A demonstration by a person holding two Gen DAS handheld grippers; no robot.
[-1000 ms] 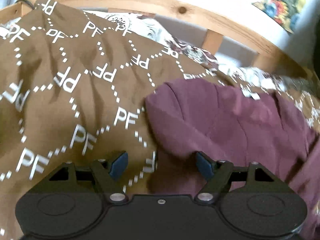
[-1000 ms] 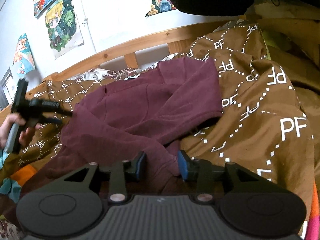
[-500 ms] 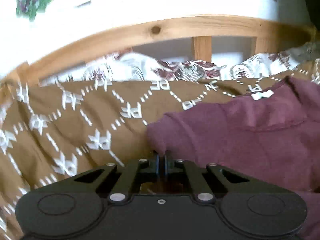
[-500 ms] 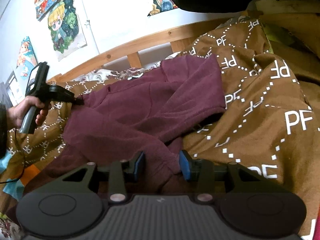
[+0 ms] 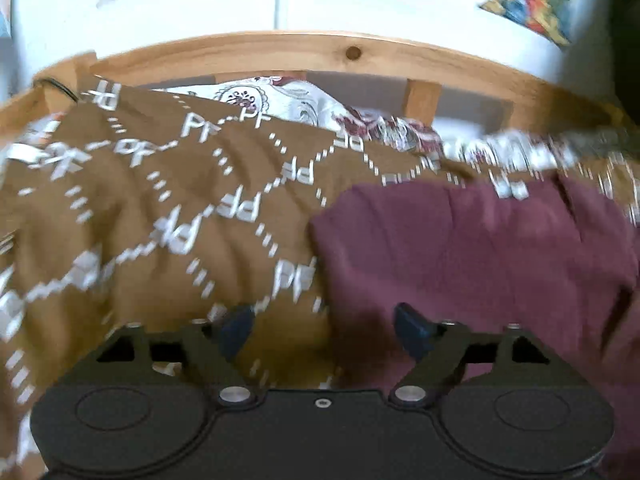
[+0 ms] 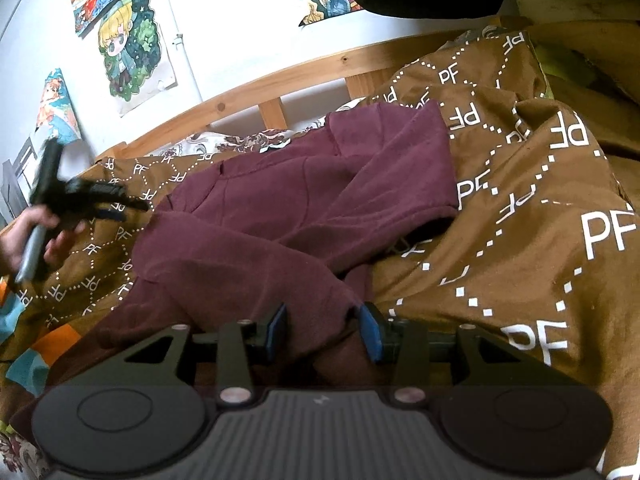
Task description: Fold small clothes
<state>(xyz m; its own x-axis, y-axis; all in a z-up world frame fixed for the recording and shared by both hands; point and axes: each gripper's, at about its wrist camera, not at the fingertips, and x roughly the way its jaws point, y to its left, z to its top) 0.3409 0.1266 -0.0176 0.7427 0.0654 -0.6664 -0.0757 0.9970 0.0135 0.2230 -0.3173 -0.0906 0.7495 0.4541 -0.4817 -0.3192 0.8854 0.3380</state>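
The crumpled maroon fleece garment [image 6: 288, 208] lies on the brown PF-patterned blanket [image 6: 520, 240] covering the bed. The left tool [image 5: 324, 330] has just sprung wide, gripping nothing, over the garment's edge at three o'clock. The right tool [image 6: 322, 328], half open and easing wider, has a fold of maroon cloth between its blue pads [image 6: 370, 332].

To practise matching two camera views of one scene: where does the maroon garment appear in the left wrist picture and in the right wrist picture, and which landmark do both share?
Left wrist view: the maroon garment fills the right half, its edge lying between the open blue pads.
Right wrist view: the maroon garment spreads across the centre, down to the near pads.
Shared landmark: the wooden bed rail running behind the brown PF blanket.
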